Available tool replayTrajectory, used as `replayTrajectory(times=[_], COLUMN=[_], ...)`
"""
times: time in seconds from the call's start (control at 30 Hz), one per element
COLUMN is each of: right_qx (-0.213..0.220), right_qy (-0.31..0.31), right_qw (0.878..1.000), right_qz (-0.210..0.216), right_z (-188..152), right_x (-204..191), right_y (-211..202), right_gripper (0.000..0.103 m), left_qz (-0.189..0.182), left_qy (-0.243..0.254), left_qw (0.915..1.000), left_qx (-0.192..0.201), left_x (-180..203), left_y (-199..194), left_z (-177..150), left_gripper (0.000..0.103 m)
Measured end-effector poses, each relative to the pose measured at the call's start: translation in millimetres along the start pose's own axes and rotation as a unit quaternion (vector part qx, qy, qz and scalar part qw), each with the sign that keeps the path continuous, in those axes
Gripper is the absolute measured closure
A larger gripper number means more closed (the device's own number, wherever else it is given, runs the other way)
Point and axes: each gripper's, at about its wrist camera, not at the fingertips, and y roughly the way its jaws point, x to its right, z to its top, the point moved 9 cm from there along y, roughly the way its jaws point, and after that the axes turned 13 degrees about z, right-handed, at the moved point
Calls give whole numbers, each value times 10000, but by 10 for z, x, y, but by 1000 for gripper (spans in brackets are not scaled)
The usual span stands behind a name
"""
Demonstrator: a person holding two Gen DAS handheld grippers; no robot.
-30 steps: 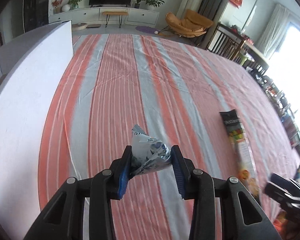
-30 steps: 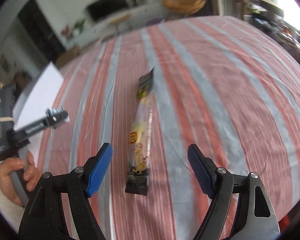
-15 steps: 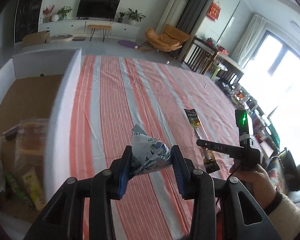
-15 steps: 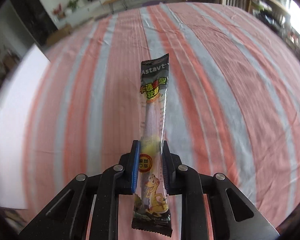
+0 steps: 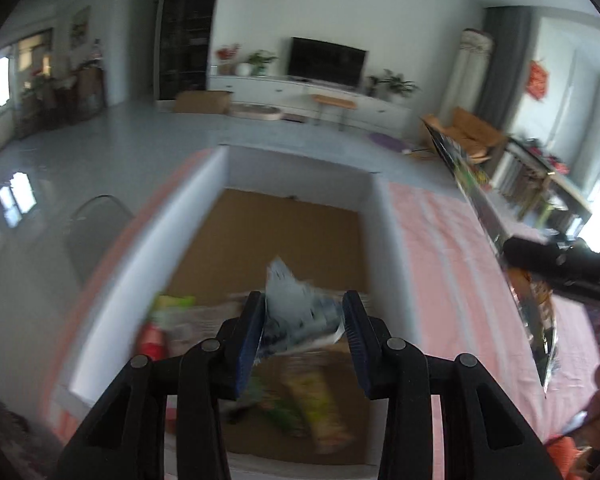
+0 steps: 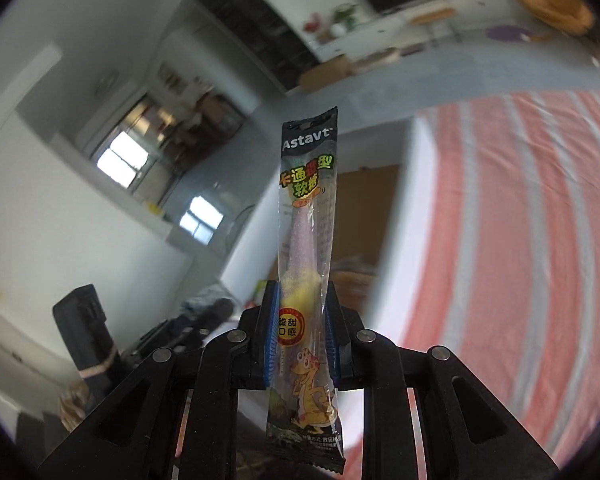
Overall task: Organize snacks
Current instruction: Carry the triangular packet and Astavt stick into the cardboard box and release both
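A crumpled blue-and-white packet [image 5: 300, 314] hangs above the white-walled box [image 5: 388, 248], whose brown floor holds blurred snacks [image 5: 316, 400]. A long clear candy stick pack [image 6: 306, 240], black-ended with a cartoon dinosaur, stands upright beside the box.

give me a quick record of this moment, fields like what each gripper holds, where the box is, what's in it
left gripper: shut on a small blue-and-white packet, held over the box
right gripper: clamped on a long candy stick pack, pack standing upright; its jaws have just opened slightly
box: white walls, brown floor, open top, on the striped tablecloth
box contents: several blurred snack packs at the near end; far end bare
striped tablecloth: no loose snacks visible on it
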Motion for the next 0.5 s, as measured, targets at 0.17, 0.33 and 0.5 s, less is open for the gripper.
replayTrajectory(times=[0.17,0.33,0.5], right_qx=[-279,-177,-152], right_qy=[-87,-647,-884], right_qw=[9996,9937,9823], right_qz=[52,-894,-1646], right_z=[-145,-241,-368], right_x=[-69,97,271], right_y=[296,39,-277], right_gripper=[43,36,32], left_qz=[682,1404,1706], left_qy=[41,624,842], left_qw=[9976,9876,9814], left_qx=[-75,324,265], left_x=[-268,-128,89], left_y=[199,154,127], left_z=[-186,-271,-265], left_gripper=[19,0,0])
